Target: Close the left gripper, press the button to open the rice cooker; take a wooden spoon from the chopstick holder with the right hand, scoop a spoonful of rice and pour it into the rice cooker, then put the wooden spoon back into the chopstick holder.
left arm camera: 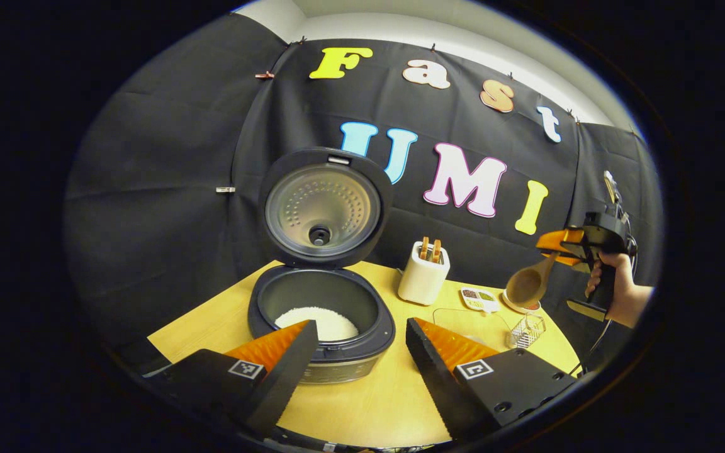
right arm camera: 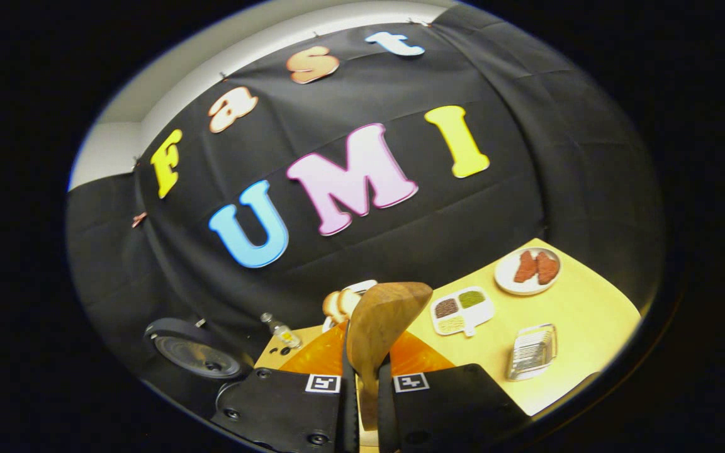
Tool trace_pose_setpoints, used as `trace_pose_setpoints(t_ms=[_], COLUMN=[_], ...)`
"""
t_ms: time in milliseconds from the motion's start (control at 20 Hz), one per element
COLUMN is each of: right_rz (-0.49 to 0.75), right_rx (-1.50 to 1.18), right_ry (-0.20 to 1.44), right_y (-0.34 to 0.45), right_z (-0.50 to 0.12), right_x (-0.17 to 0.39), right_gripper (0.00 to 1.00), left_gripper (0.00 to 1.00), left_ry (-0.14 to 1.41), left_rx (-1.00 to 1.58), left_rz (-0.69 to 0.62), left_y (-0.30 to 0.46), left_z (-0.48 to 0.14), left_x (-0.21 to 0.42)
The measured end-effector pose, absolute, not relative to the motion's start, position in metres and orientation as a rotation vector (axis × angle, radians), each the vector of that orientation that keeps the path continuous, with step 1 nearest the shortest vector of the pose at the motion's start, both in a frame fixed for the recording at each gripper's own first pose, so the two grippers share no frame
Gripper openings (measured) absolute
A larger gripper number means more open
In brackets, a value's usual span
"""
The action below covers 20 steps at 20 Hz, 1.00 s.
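Note:
The rice cooker (left arm camera: pixel 321 327) stands with its lid (left arm camera: pixel 321 204) raised, and white rice (left arm camera: pixel 318 322) lies in the pot. My left gripper (left arm camera: pixel 359 327) is open just in front of the cooker, with nothing between its fingers. At the far right my right gripper (left arm camera: pixel 565 244) is shut on the wooden spoon (left arm camera: pixel 528 284), held in the air by a hand (left arm camera: pixel 620 296). In the right gripper view the spoon (right arm camera: pixel 381 324) sticks up from between the closed fingers of my right gripper (right arm camera: pixel 365 390), its bowl looking empty. The white chopstick holder (left arm camera: pixel 423 275) stands right of the cooker, also (right arm camera: pixel 342 303).
A small sectioned dish (right arm camera: pixel 462 310) of seasonings, a plate (right arm camera: pixel 528 270) with reddish pieces and a small clear rack (right arm camera: pixel 531 351) sit on the wooden table (right arm camera: pixel 589 314). A little bottle (right arm camera: pixel 281 330) stands near the cooker lid (right arm camera: pixel 196 355). The black cloth wall rises behind.

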State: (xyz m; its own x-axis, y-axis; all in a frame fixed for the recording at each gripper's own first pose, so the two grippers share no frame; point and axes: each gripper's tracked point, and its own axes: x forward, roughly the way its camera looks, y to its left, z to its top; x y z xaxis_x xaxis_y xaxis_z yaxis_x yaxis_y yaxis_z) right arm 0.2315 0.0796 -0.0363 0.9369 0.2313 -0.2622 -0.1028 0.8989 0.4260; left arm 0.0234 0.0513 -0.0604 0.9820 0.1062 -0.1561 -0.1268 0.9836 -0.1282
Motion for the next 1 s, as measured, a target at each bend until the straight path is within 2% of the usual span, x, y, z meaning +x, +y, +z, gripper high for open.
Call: trace_pose_setpoints(t_ms=[300,500,750,1000], right_rz=[-0.047,-0.147,-0.216,-0.225], right_rx=[0.526,0.583,0.578,0.571], right_ry=[0.324,0.345,0.417,0.505], right_y=[-0.036,-0.085,-0.116,-0.119], right_z=[-0.067,-0.097,-0.150,-0.198], right_x=[0.266,0.289,0.307,0.316], right_gripper=[0.16,0.16,0.16,0.16], left_gripper=[0.95,0.95,0.96,0.95], left_ry=[0.177,0.181,0.146,0.154], left_rx=[-0.135,-0.154,-0.207,-0.171], left_rz=[0.162,0.230,0.358,0.411], left_y=[0.032,0.026,0.028,0.020], left_z=[-0.055,-0.049,-0.031,-0.024], left_x=[0.038,0.046,0.045,0.038])
